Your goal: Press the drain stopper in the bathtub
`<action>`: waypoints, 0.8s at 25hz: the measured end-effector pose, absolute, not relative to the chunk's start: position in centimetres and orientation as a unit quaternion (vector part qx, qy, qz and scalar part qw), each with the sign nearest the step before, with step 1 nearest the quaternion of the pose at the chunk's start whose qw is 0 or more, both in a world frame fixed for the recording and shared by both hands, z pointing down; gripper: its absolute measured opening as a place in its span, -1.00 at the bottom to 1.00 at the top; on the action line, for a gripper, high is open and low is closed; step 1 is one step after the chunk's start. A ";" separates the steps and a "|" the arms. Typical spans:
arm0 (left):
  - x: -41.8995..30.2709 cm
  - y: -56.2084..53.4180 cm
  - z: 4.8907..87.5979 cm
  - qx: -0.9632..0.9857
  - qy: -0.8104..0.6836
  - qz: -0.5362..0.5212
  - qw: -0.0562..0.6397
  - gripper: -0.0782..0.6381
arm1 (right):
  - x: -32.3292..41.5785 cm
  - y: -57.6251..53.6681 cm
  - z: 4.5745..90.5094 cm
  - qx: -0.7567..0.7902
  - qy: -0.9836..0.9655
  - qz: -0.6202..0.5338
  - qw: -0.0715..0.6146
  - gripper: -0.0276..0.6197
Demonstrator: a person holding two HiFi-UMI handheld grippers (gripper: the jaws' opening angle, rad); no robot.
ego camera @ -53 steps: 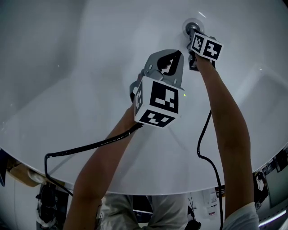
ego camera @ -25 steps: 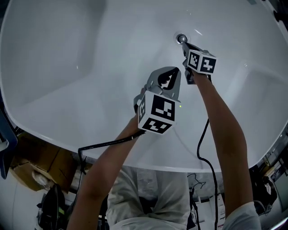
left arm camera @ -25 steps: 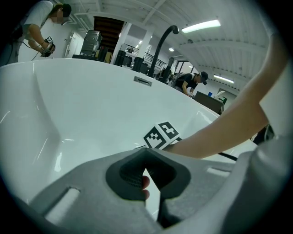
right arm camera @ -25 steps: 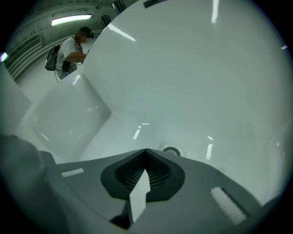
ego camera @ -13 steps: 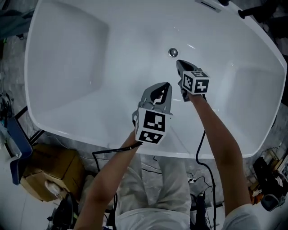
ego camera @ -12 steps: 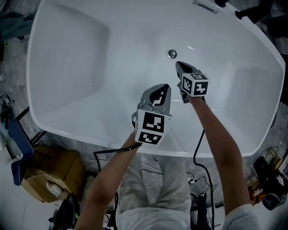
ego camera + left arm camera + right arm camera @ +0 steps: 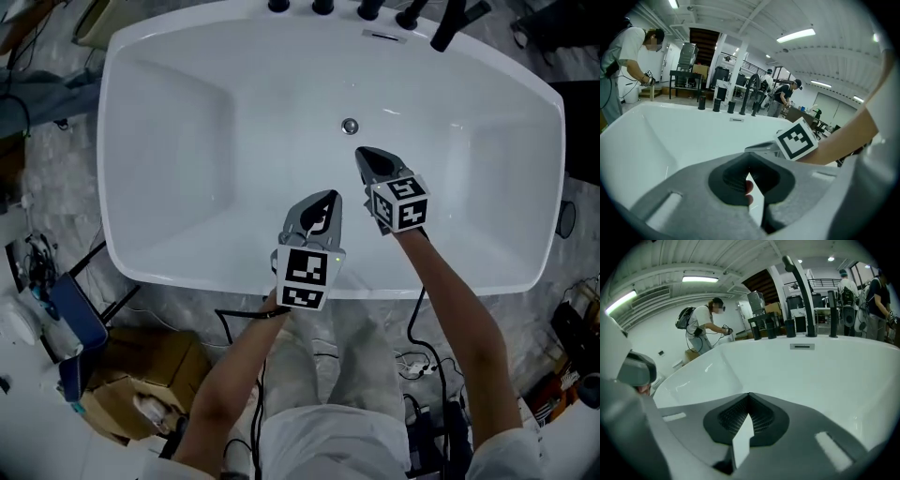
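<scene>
The round metal drain stopper [image 7: 350, 126] sits in the floor of the white bathtub [image 7: 187, 122], with nothing touching it. My right gripper [image 7: 360, 153] hangs just short of it, lifted above the tub, its jaws shut and empty [image 7: 749, 394]. My left gripper [image 7: 332, 195] is lower and to the left, over the tub's near side, also shut on nothing [image 7: 749, 153]. The right gripper's marker cube [image 7: 797, 139] shows past the left jaws. Neither gripper view shows the stopper.
Black tap fittings [image 7: 375, 9] and a tall spout [image 7: 801, 291] line the tub's far rim above an overflow slot [image 7: 802, 347]. A cardboard box [image 7: 141, 375] and cables lie on the floor near my feet. People [image 7: 705, 324] work behind the tub.
The right gripper, which was down on the stopper, has lifted away from it. Both grippers and my head have pulled back, so the whole tub now shows.
</scene>
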State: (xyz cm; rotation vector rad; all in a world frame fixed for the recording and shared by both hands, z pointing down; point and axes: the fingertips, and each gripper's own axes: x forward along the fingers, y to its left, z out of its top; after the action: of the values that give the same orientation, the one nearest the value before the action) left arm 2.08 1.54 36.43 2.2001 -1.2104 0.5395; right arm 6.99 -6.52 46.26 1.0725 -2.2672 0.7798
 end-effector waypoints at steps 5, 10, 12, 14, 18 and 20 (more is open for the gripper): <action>1.5 2.8 32.0 0.824 -0.451 0.204 0.274 -0.79 | 6.6 -4.7 39.6 0.393 -0.849 0.268 0.230 -0.91; 1.7 4.2 26.1 0.829 -0.452 0.199 0.262 -0.79 | 6.8 -2.5 32.4 0.397 -0.858 0.254 0.203 -0.91; 1.9 4.4 23.7 0.831 -0.454 0.193 0.255 -0.79 | 7.0 -2.1 29.5 0.402 -0.859 0.252 0.191 -0.91; 2.1 4.7 21.3 0.832 -0.459 0.186 0.250 -0.79 | 7.1 -1.4 26.6 0.401 -0.864 0.244 0.183 -0.91; 2.7 5.3 16.6 0.835 -0.465 0.176 0.237 -0.79 | 7.4 0.1 20.9 0.393 -0.875 0.226 0.167 -0.92; 2.9 5.6 14.1 0.835 -0.470 0.166 0.234 -0.79 | 7.4 0.9 18.2 0.387 -0.880 0.226 0.158 -0.93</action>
State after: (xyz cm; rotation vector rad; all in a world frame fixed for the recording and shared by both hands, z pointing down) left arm 2.88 5.60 14.12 2.2920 -1.2902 0.4569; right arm 7.44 0.89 18.17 1.1082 -2.5162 0.6452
